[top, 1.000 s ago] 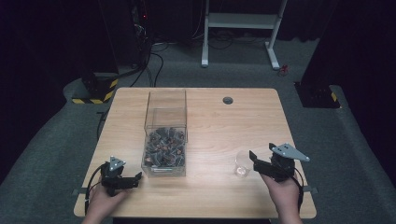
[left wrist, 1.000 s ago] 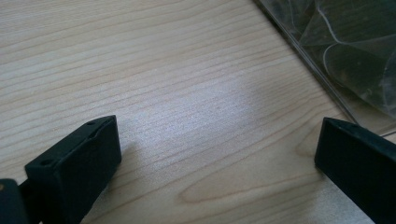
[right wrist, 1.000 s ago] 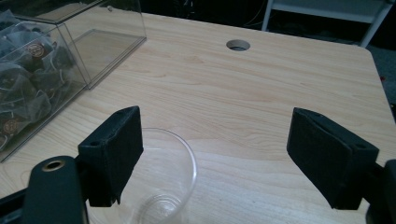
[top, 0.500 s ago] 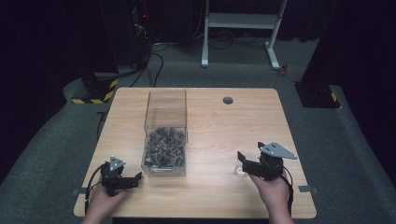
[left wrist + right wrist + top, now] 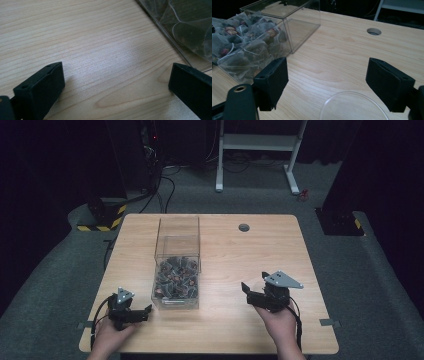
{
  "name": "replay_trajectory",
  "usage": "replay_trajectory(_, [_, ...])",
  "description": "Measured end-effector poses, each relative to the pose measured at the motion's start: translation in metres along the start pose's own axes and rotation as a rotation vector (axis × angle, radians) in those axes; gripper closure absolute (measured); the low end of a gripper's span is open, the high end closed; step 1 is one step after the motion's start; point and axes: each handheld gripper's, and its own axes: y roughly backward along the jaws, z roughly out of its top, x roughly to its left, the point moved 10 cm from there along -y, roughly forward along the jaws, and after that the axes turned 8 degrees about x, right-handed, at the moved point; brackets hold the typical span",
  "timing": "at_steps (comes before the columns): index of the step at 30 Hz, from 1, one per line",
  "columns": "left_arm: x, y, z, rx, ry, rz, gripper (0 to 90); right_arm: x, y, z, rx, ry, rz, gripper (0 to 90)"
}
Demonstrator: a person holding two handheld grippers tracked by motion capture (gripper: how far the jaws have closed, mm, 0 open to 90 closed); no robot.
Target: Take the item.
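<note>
Counter (image 5: 280,245): pale wood with fine darker grain lines; a grey round grommet (image 5: 244,227) near the far edge. Clear box (image 5: 178,237) holds translucent grey-white tea bags (image 5: 249,47) with dark contents and small red-and-gold tags. Both tools, left tool (image 5: 145,311) and right tool (image 5: 248,292), matte black; a clear cup rim (image 5: 352,105) by the right one.

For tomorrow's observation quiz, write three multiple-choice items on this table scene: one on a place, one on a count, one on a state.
1. Where are the tea bags?
A in the clear box
B on the floor
C on a plate

2. How many round holes has the tabletop?
A one
B three
C five

3. How is the right claw?
A open
B shut on a tea bag
C shut on a spoon

Key: 1 A, they are heaped behind its clear walls. 2 A, a single hole near the far edge. 3 A, its jaws stand wide apart over a clear round rim.
</note>
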Motion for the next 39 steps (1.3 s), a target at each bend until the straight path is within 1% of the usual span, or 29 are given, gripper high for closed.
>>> replay_trajectory(5, [0.000,0.000,0.000,0.000,0.000,0.000,0.7,0.013,-0.004,0.006,-0.012,0.018,0.019,21.5])
replay_trajectory(8, [0.000,0.000,0.000,0.000,0.000,0.000,0.7,0.023,-0.008,0.009,-0.010,0.030,0.036,21.8])
replay_trajectory(14, [0.000,0.000,0.000,0.000,0.000,0.000,0.7,0.038,-0.014,0.013,-0.011,0.050,0.060,23.5])
replay_trajectory(24, [0.000,0.000,0.000,0.000,0.000,0.000,0.7,0.058,-0.022,0.017,-0.006,0.068,0.099,24.3])
replay_trajectory(25, [0.000,0.000,0.000,0.000,0.000,0.000,0.7,0.058,-0.022,0.017,-0.006,0.068,0.099,24.3])
replay_trajectory(26, [0.000,0.000,0.000,0.000,0.000,0.000,0.7,0.062,-0.024,0.017,-0.004,0.071,0.109,24.6])
replay_trajectory(30, [0.000,0.000,0.000,0.000,0.000,0.000,0.7,0.070,-0.028,0.018,-0.001,0.079,0.125,25.1])
replay_trajectory(39, [0.000,0.000,0.000,0.000,0.000,0.000,0.6,0.085,-0.034,0.021,0.003,0.100,0.148,25.7])
